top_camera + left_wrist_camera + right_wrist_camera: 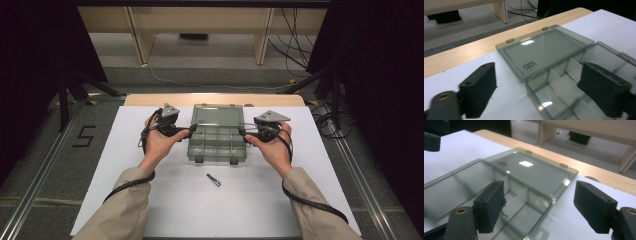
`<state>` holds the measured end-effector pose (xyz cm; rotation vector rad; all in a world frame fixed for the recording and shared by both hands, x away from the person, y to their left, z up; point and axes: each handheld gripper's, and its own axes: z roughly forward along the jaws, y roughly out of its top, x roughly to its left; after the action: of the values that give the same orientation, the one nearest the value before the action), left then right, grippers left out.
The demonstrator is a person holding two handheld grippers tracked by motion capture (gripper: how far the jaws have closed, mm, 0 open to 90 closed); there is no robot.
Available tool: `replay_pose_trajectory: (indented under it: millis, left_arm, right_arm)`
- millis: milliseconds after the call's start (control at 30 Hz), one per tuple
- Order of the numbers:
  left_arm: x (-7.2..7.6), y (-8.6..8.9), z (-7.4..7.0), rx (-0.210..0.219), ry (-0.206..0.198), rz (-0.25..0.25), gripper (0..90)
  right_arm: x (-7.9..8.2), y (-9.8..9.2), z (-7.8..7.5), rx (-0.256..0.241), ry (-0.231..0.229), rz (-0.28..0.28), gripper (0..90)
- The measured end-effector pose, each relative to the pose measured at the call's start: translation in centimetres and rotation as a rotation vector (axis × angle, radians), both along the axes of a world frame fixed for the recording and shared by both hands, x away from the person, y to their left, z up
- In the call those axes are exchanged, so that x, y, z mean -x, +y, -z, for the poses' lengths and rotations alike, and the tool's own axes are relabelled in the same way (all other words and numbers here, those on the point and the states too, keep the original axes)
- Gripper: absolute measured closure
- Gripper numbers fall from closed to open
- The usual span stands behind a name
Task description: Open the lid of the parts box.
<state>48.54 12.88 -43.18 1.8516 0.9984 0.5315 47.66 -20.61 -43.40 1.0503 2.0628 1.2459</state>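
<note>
Both hand-held grippers, left [191, 131] and right [240, 129], straddle the organizer box [218, 142] side walls with jaws spread, ungripped; next, I judge, clamp evenly.

My fingers [489, 206]: black, spread wide; one over the box's compartments, the other over the white sheet beside it
Organizer box [519, 202]: clear smoky plastic, open; dividers visible inside
Lid [536, 173]: flat, laid back toward the far edge; two small tabs at its far edge
Tabletop [599, 173]: wooden far edge, white sheet [566, 220] over it
Other gripper [432, 136]: dark, at the upper left corner
</note>
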Motion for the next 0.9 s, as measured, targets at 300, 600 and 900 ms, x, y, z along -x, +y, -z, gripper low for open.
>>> replay_pose_trajectory:
  millis: [300, 600, 900]
  left_arm:
    - [7.9, 2.8, 0.7, -0.006, -0.016, 0.061, 3.6]
    - [13.7, 5.9, 2.0, -0.015, 0.000, 0.035, 4.6]
    - [14.8, 6.8, 2.3, -0.021, -0.009, 0.019, 6.9]
  right_arm:
    - [6.2, -1.0, 0.3, -0.049, 0.020, -0.124, 24.5]
    - [10.5, -1.0, 1.0, -0.096, 0.033, -0.203, 25.3]
    - [12.9, -0.9, 1.7, -0.093, 0.043, -0.226, 25.7]
